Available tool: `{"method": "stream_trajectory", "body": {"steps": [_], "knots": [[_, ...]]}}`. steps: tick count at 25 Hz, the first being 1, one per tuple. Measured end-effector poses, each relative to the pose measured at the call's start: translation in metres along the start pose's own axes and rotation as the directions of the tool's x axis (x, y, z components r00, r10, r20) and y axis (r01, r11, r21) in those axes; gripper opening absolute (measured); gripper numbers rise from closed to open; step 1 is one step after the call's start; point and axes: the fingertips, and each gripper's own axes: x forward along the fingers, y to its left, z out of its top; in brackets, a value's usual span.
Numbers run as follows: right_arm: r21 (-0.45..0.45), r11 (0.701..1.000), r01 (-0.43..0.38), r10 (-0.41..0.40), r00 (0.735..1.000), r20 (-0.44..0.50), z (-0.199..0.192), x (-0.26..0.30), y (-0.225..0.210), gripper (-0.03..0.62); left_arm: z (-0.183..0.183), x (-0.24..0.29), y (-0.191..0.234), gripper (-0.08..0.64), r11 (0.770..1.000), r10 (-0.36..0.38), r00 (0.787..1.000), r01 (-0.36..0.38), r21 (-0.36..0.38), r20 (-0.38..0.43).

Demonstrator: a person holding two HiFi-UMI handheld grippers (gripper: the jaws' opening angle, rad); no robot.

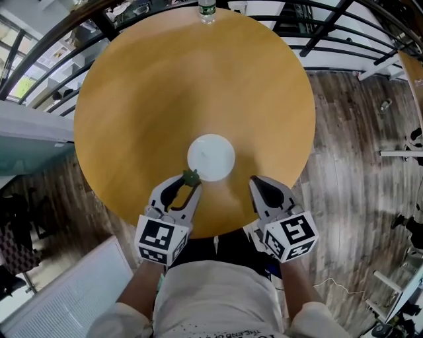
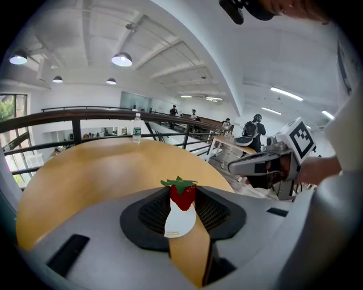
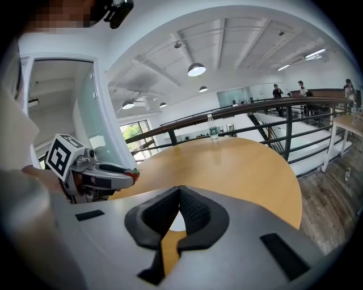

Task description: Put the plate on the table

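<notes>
A small white plate (image 1: 211, 157) lies flat on the round wooden table (image 1: 152, 99), near its front edge. My left gripper (image 1: 190, 178) is just left of the plate's near rim, shut on a red strawberry (image 2: 182, 194) with a green top. Past the strawberry a piece of the plate (image 2: 180, 224) shows between the jaws. My right gripper (image 1: 254, 180) hovers at the plate's near right, its jaws closed tip to tip with nothing in them. In the right gripper view the plate (image 3: 176, 222) shows as a white patch below the joined tips (image 3: 179, 190).
A clear water bottle (image 1: 207, 10) stands at the table's far edge. A dark metal railing (image 1: 344, 26) curves round behind the table. Wooden floor (image 1: 357, 132) lies to the right, and a white panel (image 1: 73, 297) at lower left.
</notes>
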Motion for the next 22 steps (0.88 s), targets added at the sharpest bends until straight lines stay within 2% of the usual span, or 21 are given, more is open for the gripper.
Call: {"method": "stream_trajectory", "body": {"steps": [11,22], "knots": [[0.014,1.000,-0.001,0.001,1.000,-0.020,-0.013,0.030,-0.009,0.020,-0.022,0.042,0.018,0.149,0.998,-0.019,0.998,0.016,-0.055,-0.054],[0.036,0.999,0.011,-0.010,0.999,-0.038,-0.020,0.048,-0.030,0.020,-0.036,0.080,0.025,0.149,1.000,-0.020,0.992,0.021,0.005,-0.125]]}}
